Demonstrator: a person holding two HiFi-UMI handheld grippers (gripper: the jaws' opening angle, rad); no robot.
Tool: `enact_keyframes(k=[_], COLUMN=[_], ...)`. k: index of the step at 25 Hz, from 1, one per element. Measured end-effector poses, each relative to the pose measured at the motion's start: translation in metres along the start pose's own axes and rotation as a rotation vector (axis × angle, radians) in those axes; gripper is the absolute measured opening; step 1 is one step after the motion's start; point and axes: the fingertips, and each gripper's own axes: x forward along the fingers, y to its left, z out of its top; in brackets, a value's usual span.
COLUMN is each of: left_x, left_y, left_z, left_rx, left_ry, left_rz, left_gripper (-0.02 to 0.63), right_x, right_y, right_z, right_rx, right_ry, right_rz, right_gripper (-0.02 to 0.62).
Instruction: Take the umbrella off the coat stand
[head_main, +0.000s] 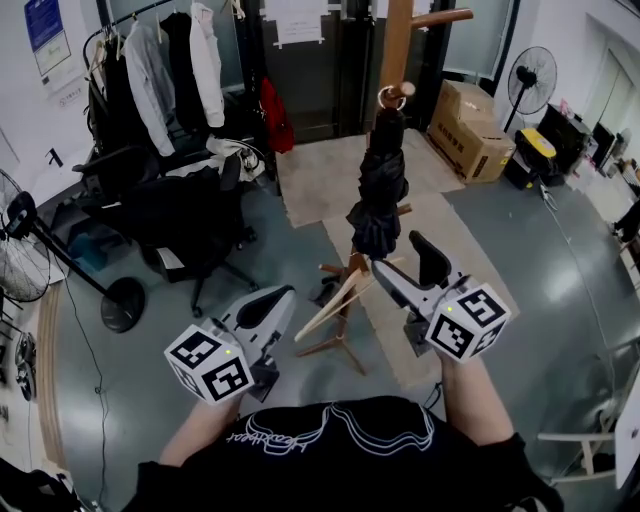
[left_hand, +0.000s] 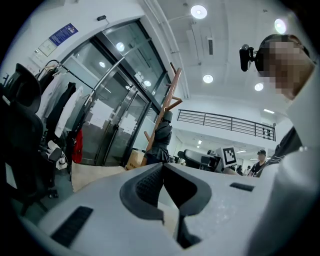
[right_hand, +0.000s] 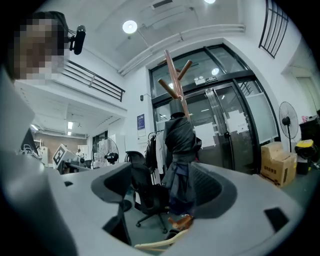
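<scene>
Umbrella (head_main: 378, 195), black and folded, hangs by its ringed handle from a peg of the tall wooden coat stand (head_main: 396, 45), its cloth bunched against the pole. The right gripper (head_main: 398, 255) is near the umbrella's lower end with its jaws wide apart. The dark fabric lines up with the gap, and the pads do not press it. The left gripper (head_main: 283, 297) sits lower left, jaws together on nothing. Brown cardboard boxes (head_main: 470, 135) right of the stand are shut, so their contents are hidden.
</scene>
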Motion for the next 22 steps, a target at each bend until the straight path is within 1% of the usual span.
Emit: enact_keyframes(k=[7,12,19,22], left_x=[0.008,0.01,0.015,0.019], left_y=[0.02,0.031,0.042,0.046], left_z=[0.006,0.009,0.012,0.012], left_rx=[0.011,0.015,0.024,0.028], left_ry=[-0.011,-0.021,-0.04,-0.052], left_rz=[0.039,0.064,0.089,0.093], left_gripper=[0.005,0.005,0.005,0.005], right_x=[0.04,0.065,0.083,0.087], right_y=[-0.032,-0.044,-0.053,-0.054], right_z=[0.005,0.004,-0.001,-0.003], right_rx=[-0.07,-0.107,-0.088,-0.067], right_ry=[0.014,0.032,0.046,0.037], right_rz=[-0.037,-0.054,-0.046,-0.029], right_gripper=[0.364,0.364,0.359,0.317])
